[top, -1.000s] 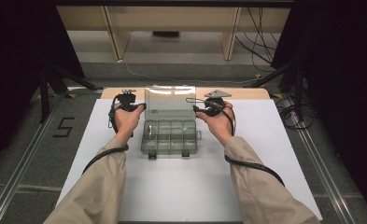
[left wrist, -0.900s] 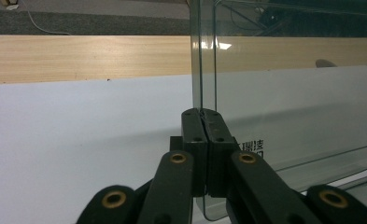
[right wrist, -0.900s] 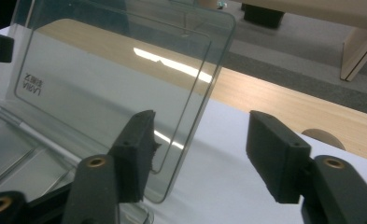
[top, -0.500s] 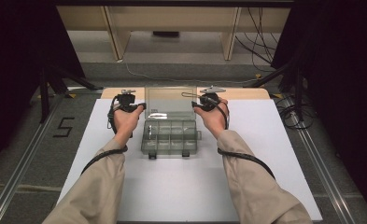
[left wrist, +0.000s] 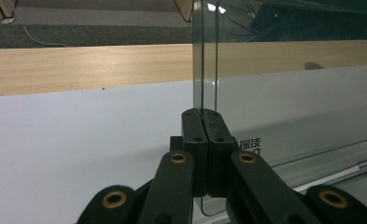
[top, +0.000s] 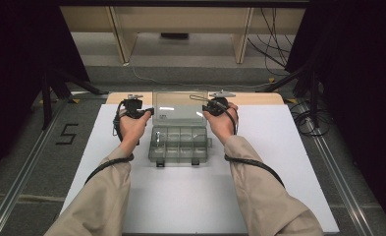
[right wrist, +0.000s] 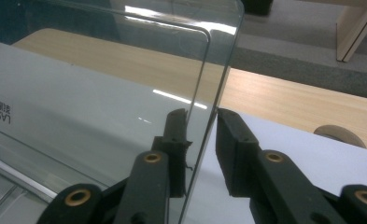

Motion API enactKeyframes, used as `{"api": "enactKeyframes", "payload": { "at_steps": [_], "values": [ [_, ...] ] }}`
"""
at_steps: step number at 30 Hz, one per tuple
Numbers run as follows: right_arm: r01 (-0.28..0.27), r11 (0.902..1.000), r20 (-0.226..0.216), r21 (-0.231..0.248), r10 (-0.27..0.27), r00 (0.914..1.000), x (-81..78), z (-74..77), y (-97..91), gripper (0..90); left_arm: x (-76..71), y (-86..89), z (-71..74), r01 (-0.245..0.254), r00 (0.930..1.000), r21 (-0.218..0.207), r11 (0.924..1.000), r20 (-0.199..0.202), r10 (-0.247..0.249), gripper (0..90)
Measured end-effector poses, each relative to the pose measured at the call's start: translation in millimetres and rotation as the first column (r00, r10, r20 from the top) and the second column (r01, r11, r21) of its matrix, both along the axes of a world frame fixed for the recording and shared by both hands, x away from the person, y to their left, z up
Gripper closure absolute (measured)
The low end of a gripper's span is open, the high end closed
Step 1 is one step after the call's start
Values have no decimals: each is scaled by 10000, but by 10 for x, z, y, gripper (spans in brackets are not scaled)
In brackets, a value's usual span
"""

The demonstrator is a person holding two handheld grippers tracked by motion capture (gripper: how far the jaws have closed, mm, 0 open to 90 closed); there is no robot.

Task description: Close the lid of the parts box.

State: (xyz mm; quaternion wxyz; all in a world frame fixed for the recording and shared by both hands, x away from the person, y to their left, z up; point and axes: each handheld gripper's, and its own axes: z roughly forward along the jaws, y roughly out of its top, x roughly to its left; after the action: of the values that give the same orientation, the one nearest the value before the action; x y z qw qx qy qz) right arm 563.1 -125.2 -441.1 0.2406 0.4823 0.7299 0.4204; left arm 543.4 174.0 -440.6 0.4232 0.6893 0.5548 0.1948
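Holding clear lid [top: 179,106] upright over compartment box [top: 179,144], table centre. Left gripper [left wrist: 203,116] clamped on lid's 9 o'clock edge. Right gripper [right wrist: 201,122] at 3 o'clock edge, jaws just been closing, edge between them, gap remains. Box open; second grip unfinished.

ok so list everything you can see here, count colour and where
compartment box: one, clear plastic, centre of the white board, base lying flat
lid: one, clear, standing up at the box's far edge
white board: one, white, on the table
wooden tabletop: one, light wood, showing behind the board
left hand-held gripper: one, black, shut on the lid's left edge
right hand-held gripper: one, black, jaws just been closing astride the lid's right edge, gap on one side
sleeves: two, beige, from the bottom
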Motion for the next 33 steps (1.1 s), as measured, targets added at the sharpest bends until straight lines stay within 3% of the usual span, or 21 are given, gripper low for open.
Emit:
{"api": "enactKeyframes", "payload": {
  "at_steps": [1, 5, 7, 11, 14, 16, 23, 25, 33],
  "values": [
    [83, 10000, -64, 33, -83, 9999, -2, 1, -3, 759, 5, -28, -7, -245, 9996, -317, 9992, 120, 249, 890],
    [125, 9998, 35, -136, -124, 9999, 3, -2, -32, 824, 5, -21, -5, -183, 9998, -279, 9994, 95, 185, 891],
    [329, 9994, -146, 121, -327, 9994, -12, 4, -13, 831, 9, -24, -9, -193, 9997, -308, 9993, 141, 198, 890],
    [487, 9986, -84, 227, -486, 9988, -16, -3, -5, 843, 11, -17, -22, -186, 9997, -378, 9991, 163, 192, 890],
    [618, 9974, -160, 374, -612, 9980, -35, 0, 9, 852, 8, 4, -27, -91, 10000, -224, 9997, -21, 91, 889],
    [734, 9965, -152, 411, -728, 9972, -47, 1, 21, 858, 12, -15, -46, -265, 9996, -449, 9986, 75, 268, 888],
    [1123, 9921, -293, 561, -1108, 9934, -68, 6, 50, 873, -4, -20, -50, -259, 9994, -497, 9984, 205, 270, 888],
    [1252, 9902, -326, 625, -1234, 9918, -72, 3, 62, 878, -6, -3, -51, -211, 9997, -463, 9987, 80, 215, 888],
    [1442, 9875, -200, 643, -1432, 9895, -95, 9, 92, 886, 17, 5, -79, -203, 9997, -533, 9984, 97, 209, 878]
  ]
}}
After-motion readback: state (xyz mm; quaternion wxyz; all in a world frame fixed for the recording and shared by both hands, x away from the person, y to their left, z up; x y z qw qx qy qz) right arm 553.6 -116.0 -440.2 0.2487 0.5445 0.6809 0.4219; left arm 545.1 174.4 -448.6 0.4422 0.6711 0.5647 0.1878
